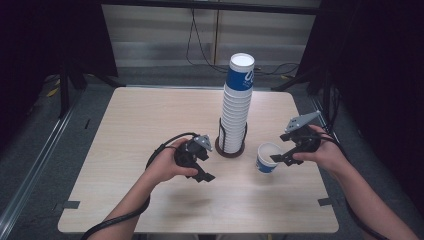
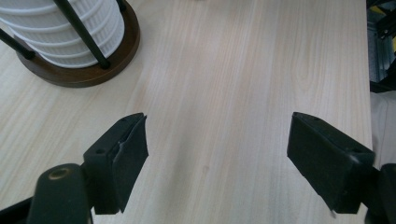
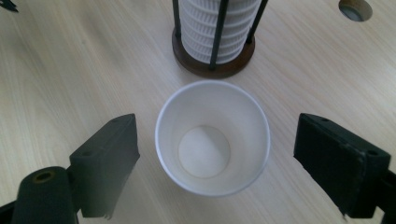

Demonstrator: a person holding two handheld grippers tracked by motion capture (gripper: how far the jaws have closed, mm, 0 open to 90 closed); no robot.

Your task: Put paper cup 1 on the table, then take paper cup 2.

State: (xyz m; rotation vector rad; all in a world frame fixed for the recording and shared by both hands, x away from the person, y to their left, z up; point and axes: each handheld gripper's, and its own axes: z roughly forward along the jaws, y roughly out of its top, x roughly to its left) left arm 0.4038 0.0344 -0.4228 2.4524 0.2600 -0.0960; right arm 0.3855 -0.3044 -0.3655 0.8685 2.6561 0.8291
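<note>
Topping the stack (image 1: 236, 107), a blue-banded cup (image 1: 241, 72) (lettering unreadable).

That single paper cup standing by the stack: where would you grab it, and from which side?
Grip the paper cup across its upper wall, just under the rim, coming from above. It stands upright and empty, clear of the cup stack, and the right gripper already hangs open with a jaw on either side.

Both forearms come in from below, each hand wrapped round a gripper; the left gripper (image 1: 204, 170) sits low, angled forward and inward, its jaws parted with nothing between them; the right gripper (image 1: 281, 156) points inward toward the left one — jaws spread wide, pads pressing on nothing.
</note>
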